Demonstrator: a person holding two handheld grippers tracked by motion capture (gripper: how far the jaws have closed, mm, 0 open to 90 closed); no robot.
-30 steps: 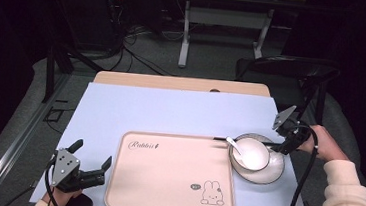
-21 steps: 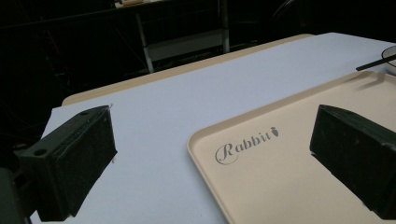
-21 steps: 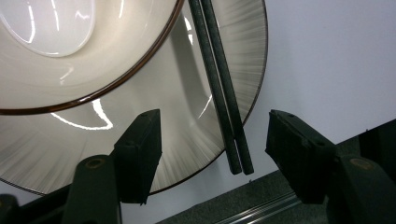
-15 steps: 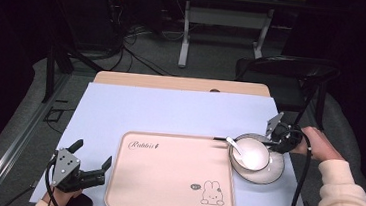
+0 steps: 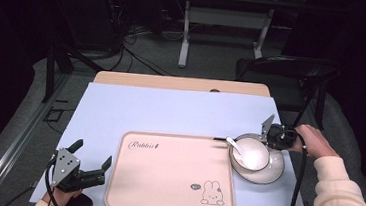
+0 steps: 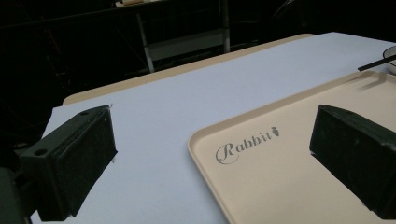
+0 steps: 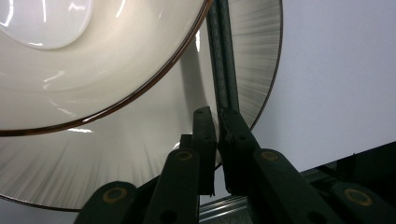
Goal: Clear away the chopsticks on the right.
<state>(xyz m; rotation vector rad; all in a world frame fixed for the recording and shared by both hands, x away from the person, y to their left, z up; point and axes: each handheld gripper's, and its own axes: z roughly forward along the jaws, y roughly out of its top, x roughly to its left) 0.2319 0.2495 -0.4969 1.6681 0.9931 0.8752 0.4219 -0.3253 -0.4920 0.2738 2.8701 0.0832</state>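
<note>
While the big pink tray (image 5: 172, 175) sits bare at bottom middle, the plate (image 5: 271, 172) and bowl (image 5: 250, 153) wait beside it, middle right; the right gripper (image 5: 271, 132) has just been closing, pinching the plate's rim; the left gripper (image 5: 90, 164) gapes, empty; lifting remains.

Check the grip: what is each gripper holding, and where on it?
The right gripper has just closed on the rim of the plate under the bowl, at the plate's right edge. The left gripper is open, holding nothing.
</note>
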